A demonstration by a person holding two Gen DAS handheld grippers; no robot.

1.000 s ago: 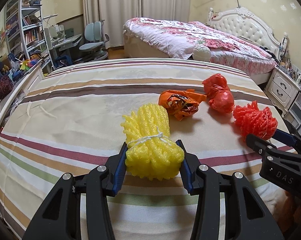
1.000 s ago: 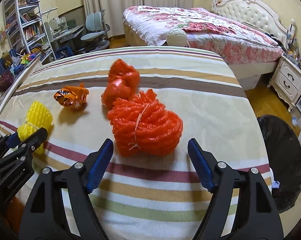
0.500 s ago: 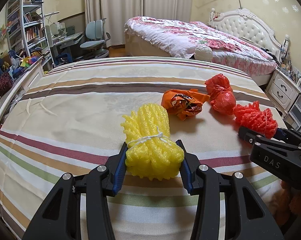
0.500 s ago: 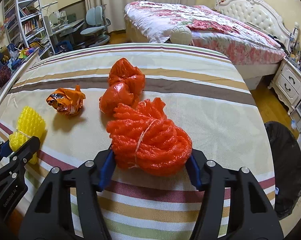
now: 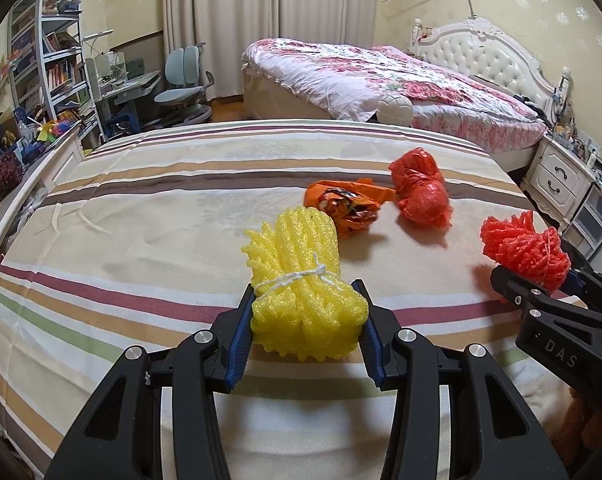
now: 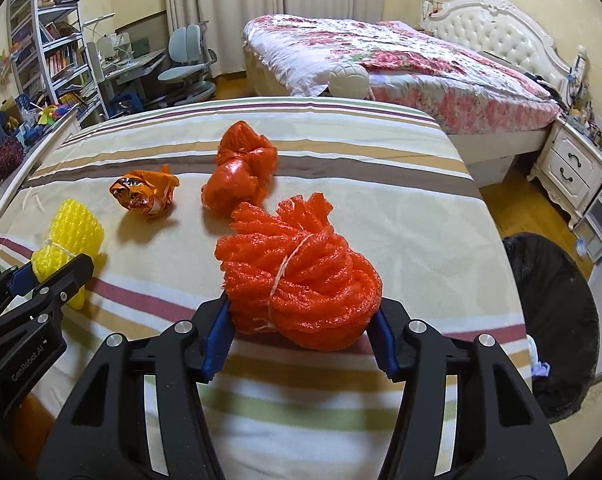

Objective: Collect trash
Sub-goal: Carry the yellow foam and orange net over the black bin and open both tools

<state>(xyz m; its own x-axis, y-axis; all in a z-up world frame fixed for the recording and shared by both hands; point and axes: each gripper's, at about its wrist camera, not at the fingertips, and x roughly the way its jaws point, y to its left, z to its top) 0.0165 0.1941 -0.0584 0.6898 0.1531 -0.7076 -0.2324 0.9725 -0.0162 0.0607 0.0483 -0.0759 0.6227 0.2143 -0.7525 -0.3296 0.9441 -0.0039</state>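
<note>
My left gripper is shut on a yellow foam-net bundle tied with white string, which rests on the striped bedsheet. My right gripper is shut on a red-orange foam-net bundle, also tied with string. Both blue pads press into the bundle's sides. In the left wrist view that bundle sits at the right edge in the right gripper. A crumpled orange wrapper and a knotted red plastic bag lie on the sheet beyond both grippers.
A black bin stands on the floor off the bed's right edge. A second bed with a floral cover lies behind, with a white nightstand at the right. At the far left stand shelves and a desk chair.
The right gripper's jaws closed from wide open onto the red-orange bundle and now hold it. The left gripper and its yellow bundle have stayed put.
</note>
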